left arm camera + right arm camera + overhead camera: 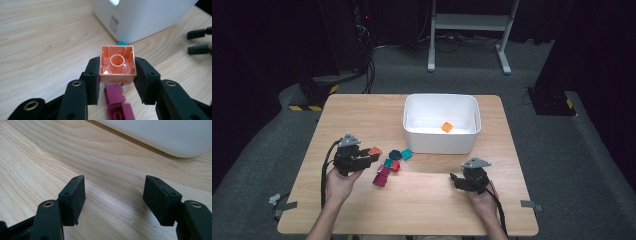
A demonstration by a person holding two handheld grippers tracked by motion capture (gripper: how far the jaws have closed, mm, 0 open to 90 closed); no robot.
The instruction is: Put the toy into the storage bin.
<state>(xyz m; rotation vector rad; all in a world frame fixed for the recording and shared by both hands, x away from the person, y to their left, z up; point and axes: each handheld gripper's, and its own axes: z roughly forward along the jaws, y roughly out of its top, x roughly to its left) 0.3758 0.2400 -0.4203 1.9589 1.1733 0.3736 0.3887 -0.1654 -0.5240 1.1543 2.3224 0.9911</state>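
While a person's two hands hold a gripper each over a pale wooden table [362, 115], the left gripper [371, 156] grips an orange block [117, 63] between its two black pads, one pad pressed against each side. Seen from the left gripper view, the block's hollow underside faces the camera, with a round tube at its centre, and it is lifted clear of the table. Below and behind it lie magenta blocks [117, 103] on the wood. From the high view, a small cluster of loose blocks sits just right of that gripper: a magenta block [381, 176], a red one [395, 166], and teal blocks [406, 154] nearest a white bin [441, 141]. The bin stands toward the far middle of the table, and a second orange block [446, 127] rests inside it. The right gripper [455, 178] rests low near the table's near right side, in front of the bin, well apart from the cluster. Its jaws stand apart with nothing between them, bare wood showing in the gap.
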